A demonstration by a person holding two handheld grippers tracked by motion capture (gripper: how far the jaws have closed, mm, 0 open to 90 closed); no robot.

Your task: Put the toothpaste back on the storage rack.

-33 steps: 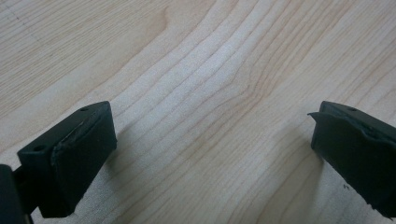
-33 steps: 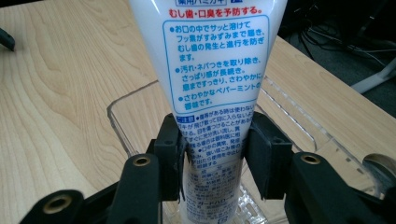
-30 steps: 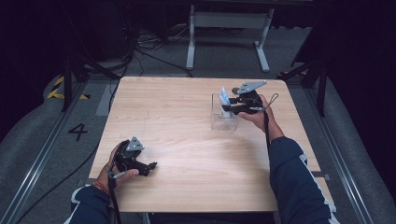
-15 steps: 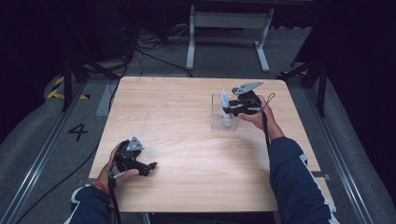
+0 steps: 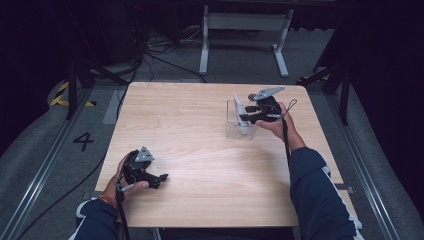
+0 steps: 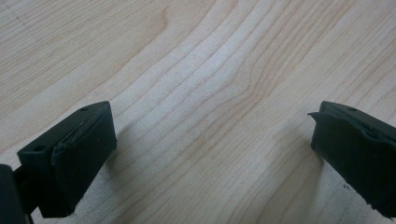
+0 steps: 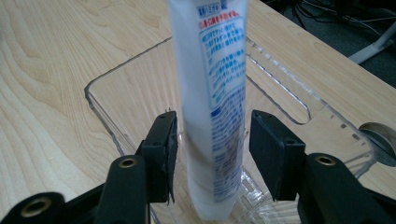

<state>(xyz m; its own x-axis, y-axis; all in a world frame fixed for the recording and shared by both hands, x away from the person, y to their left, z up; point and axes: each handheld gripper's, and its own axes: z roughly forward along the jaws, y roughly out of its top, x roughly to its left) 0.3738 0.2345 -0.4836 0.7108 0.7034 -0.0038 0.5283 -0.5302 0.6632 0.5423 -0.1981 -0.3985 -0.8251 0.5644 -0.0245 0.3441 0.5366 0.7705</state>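
Tube (image 7: 215, 93) stands upright inside the clear plastic bin (image 7: 112, 79), between the right gripper's (image 7: 212, 140) parted jaws. Left gripper (image 6: 210, 140) gapes wide over bare table (image 6: 196, 70).

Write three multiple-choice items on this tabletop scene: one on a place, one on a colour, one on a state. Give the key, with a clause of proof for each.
1. Where does the white plastic tube with blue print stand?
A. In the clear plastic box
B. Flat on the bare wooden table
C. On the floor

2. What colour are the jaws of the right gripper?
A. Red
B. Black
C. White

3. How do the jaws of the left gripper stand?
A. Clamped on the tube
B. Shut on nothing
C. Wide apart with only wood between them

Key: 1 A, since the right gripper view shows the tube's lower end inside the box's clear walls; 2 B, since both pads beside the tube are black; 3 C, since the left gripper view shows bare wood grain across the gap.
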